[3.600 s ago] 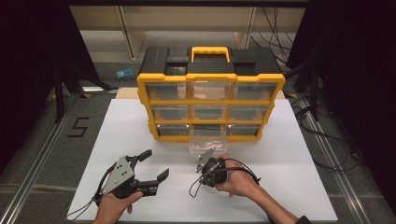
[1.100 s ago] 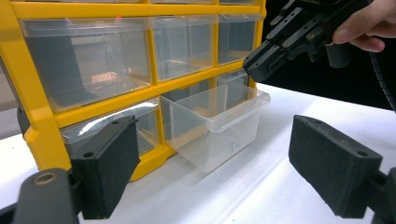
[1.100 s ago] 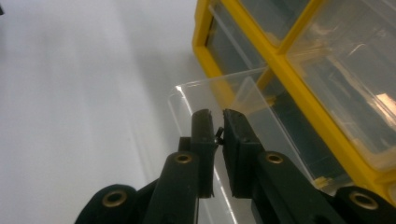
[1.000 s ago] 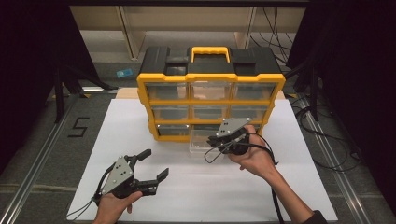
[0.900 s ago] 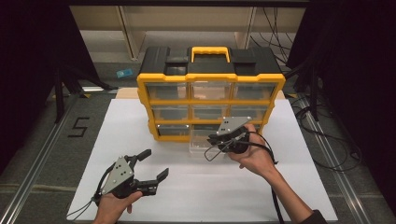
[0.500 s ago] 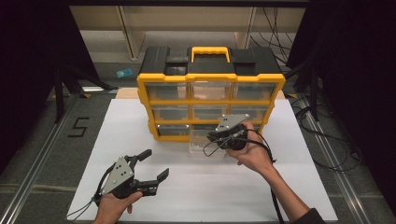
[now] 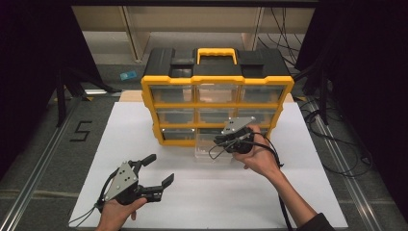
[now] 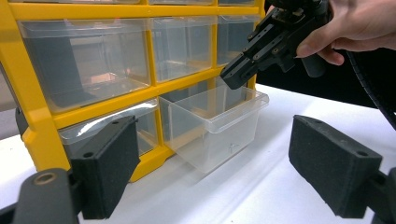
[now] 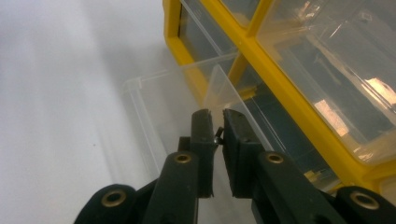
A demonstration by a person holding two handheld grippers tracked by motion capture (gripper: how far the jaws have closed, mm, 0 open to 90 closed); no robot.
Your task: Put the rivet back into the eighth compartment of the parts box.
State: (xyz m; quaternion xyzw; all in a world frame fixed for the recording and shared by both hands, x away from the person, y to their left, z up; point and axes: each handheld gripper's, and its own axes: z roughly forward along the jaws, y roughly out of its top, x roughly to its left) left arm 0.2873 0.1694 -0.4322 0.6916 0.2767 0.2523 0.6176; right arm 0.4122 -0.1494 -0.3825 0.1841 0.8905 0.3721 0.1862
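A yellow and black drawer cabinet [image 7: 216,91] stands at the back of the white table. Its bottom middle clear drawer [image 7: 208,150] is pulled out; in the left gripper view this drawer [image 8: 219,126] looks empty. My right gripper [image 7: 217,140] hovers over the drawer's right rim, jaws almost together. In the right gripper view a small dark object [image 9: 217,135] sits pinched between the pads, with the right gripper [image 9: 216,116] above the drawer wall [image 9: 224,91]. My left gripper [image 7: 161,168] rests low at the front left, open and holding nothing, facing the cabinet [image 8: 42,93].
The white tabletop [image 7: 298,192] reaches to the front and to both sides of the cabinet. A floor marking "5" [image 7: 81,131] lies at the left. Cables [image 7: 337,144] trail on the floor at the right.
The right gripper rose from the table's front middle to the open drawer, then edged slightly left over its rim. The left gripper stayed put.
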